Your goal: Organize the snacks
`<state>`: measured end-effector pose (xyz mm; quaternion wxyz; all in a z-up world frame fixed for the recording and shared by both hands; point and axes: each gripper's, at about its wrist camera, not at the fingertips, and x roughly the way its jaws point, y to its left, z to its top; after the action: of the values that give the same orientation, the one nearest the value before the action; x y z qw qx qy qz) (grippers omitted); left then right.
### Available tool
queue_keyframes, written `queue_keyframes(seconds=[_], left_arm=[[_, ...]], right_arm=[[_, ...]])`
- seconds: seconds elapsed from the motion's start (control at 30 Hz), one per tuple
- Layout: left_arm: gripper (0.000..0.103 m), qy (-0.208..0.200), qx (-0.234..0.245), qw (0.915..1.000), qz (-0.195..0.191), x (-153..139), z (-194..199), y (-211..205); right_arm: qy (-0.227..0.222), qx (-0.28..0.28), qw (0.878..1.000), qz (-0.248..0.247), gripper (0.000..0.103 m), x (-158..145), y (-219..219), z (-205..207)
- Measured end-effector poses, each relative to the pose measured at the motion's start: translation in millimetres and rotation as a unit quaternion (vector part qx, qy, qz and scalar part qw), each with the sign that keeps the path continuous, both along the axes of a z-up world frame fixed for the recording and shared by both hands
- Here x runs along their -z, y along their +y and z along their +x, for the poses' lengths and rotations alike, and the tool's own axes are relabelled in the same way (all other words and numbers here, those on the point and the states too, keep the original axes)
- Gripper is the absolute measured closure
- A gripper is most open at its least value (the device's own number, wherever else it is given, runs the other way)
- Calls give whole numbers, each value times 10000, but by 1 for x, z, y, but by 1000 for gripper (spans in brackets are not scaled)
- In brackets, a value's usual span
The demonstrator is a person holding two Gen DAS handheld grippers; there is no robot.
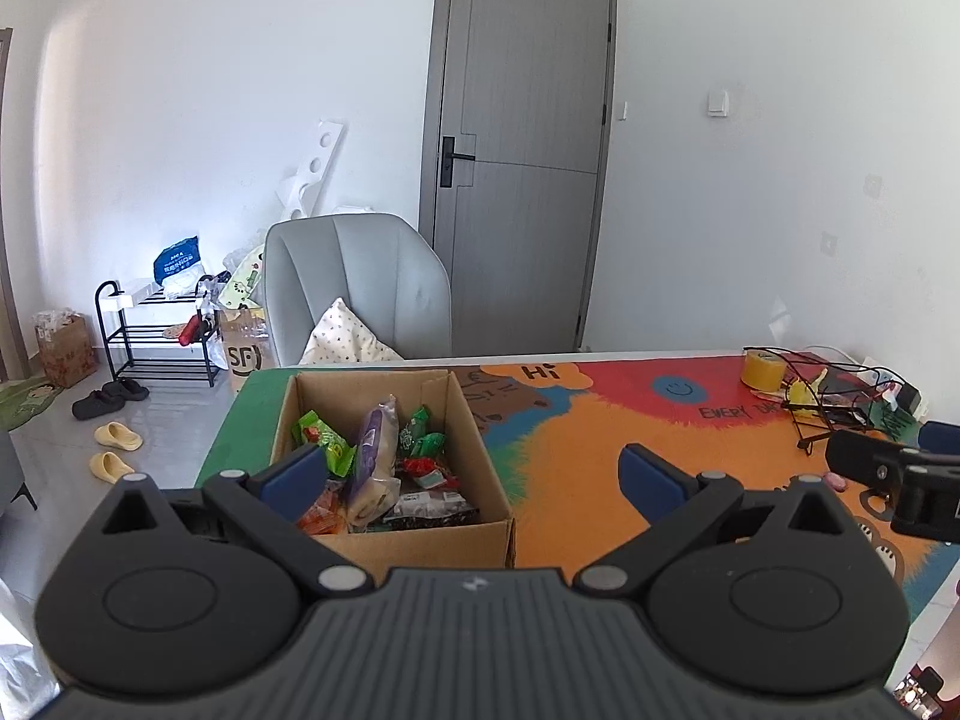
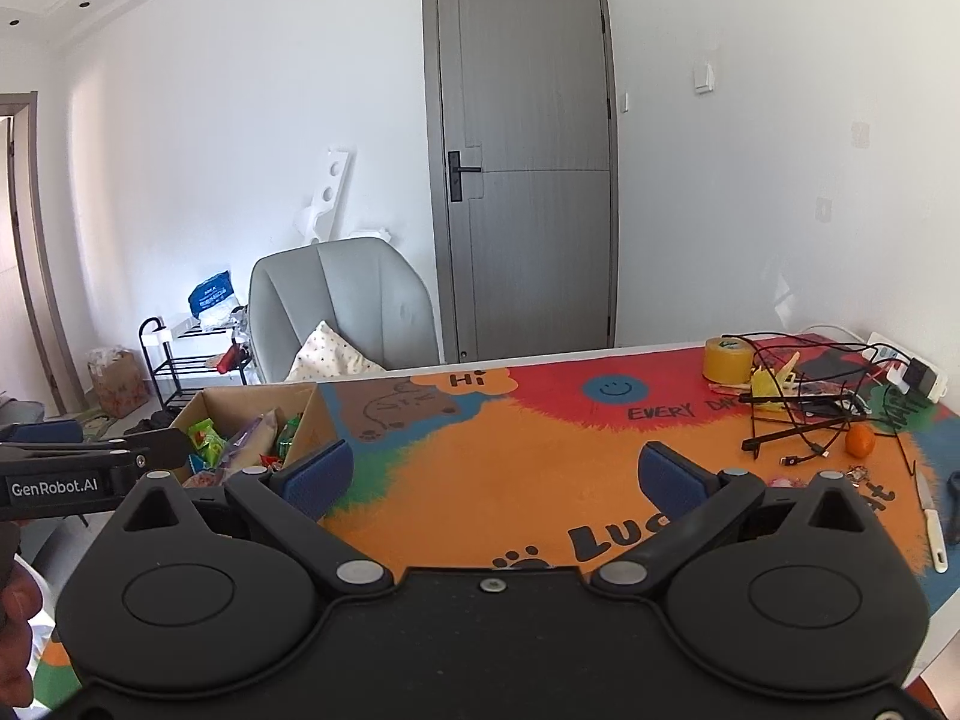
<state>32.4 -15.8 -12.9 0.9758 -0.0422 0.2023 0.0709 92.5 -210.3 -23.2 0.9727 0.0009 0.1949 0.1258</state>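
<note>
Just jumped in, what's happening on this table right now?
A person holds two tools over a colourful table mat. The left tool hangs open above a cardboard box full of snack packets. The right tool is open over the bare mat. Neither holds anything, and no snacks lie loose on the mat.

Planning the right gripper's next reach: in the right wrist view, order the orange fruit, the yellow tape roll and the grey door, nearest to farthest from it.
1. Orange fruit, on the mat, right of the right gripper.
2. Yellow tape roll, near the table's back edge, right.
3. Grey door, beyond the table, straight ahead.
</note>
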Motion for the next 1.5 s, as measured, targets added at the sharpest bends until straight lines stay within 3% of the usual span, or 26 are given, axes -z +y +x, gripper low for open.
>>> queue_keyframes(seconds=[0.37, 0.93, 1.5], left_arm=[[0, 85, 101, 9998, 119, 4, -21, -4], [0, 423, 124, 9988, 204, 14, -21, -7], [0, 424, 79, 9990, 108, 13, -21, -3]], right_arm=[[46, -143, 9999, -82, 0, -3, -3, -19], [396, -249, 9989, -52, 0, 8, -4, -18], [397, -257, 9989, -41, 0, 9, -7, -16]])
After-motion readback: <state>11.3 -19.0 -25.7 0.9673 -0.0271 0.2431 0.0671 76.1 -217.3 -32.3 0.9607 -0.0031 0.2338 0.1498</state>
